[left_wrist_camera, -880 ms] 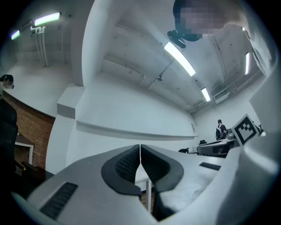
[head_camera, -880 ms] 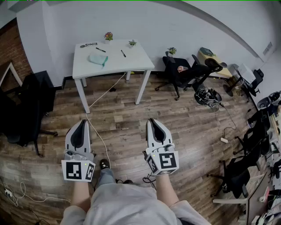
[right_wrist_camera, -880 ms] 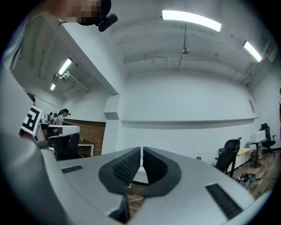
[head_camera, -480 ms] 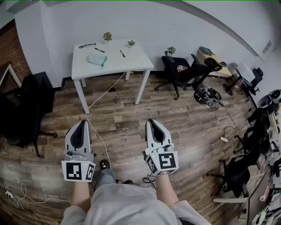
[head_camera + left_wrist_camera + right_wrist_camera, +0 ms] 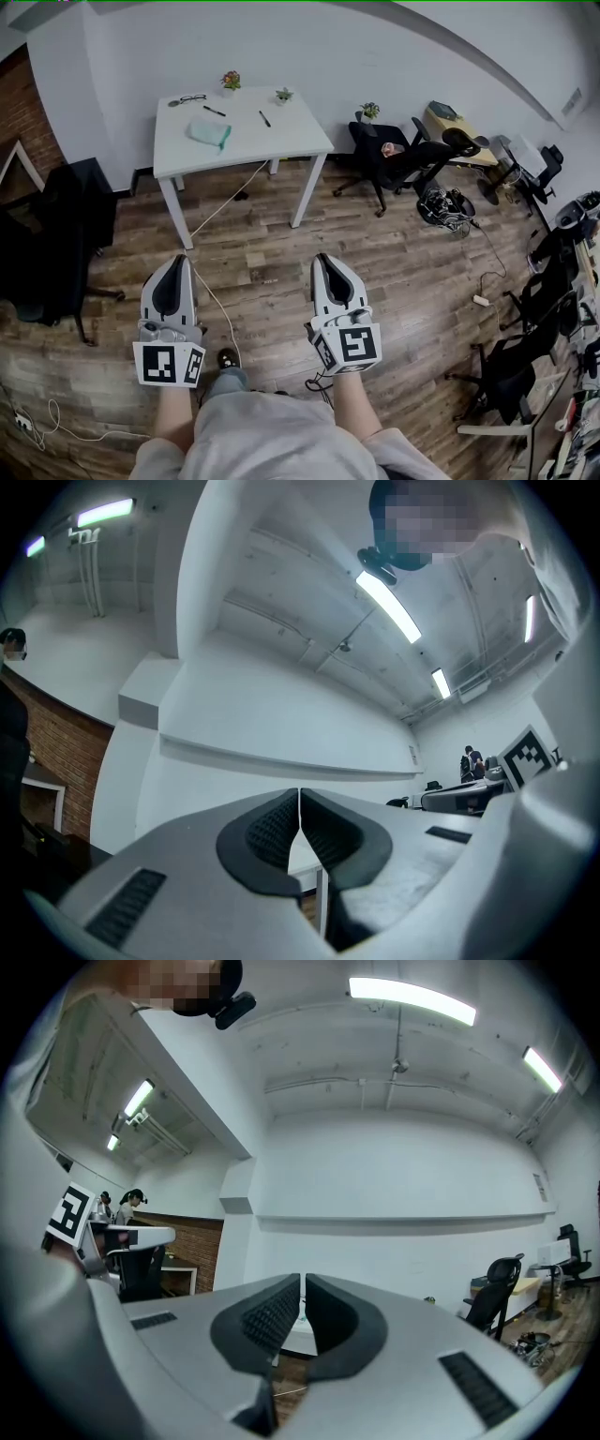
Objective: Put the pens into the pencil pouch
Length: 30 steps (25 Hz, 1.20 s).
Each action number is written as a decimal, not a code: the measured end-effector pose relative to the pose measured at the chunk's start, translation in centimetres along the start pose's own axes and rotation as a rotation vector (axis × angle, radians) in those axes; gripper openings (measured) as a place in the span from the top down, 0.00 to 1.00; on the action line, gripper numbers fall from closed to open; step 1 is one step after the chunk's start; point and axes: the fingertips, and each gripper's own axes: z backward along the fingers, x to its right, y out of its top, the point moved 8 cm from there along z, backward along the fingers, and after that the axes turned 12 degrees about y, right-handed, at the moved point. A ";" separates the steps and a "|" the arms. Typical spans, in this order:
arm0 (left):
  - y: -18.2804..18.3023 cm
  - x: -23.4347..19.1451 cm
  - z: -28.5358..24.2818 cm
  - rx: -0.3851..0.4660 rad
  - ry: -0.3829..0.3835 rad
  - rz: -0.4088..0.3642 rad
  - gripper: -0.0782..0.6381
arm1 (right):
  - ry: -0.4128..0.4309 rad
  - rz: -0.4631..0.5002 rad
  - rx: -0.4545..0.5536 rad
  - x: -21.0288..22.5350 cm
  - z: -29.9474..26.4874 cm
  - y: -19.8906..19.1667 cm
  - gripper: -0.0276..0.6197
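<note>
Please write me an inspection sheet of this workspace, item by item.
Surface: white table, far across the wooden floor.
Job's things: mint pencil pouch, left pen and right pen lie on the table; both pens outside the pouch.
Clutter: glasses, two small potted plants.
Grippers: left gripper and right gripper, jaws together, empty.
Cables: white cable runs from the table over the floor.
Surroundings: black office chairs, brick wall.

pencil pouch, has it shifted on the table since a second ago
No. The pencil pouch lies where it did on the white table, just in front of the nearer pen and equally far from the table's front edge.
</note>
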 end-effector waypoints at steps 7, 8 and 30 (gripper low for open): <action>-1.3 -3.6 -5.6 0.001 -0.027 -0.006 0.85 | -0.026 -0.018 0.017 0.8 -6.1 -0.5 0.90; -1.4 -4.1 -6.5 0.002 -0.033 -0.005 0.85 | -0.035 -0.018 0.020 0.9 -7.0 -0.5 0.90; -5.8 -10.5 -20.2 -0.006 -0.071 0.003 0.85 | -0.107 -0.008 -0.013 4.6 -20.3 -2.6 0.90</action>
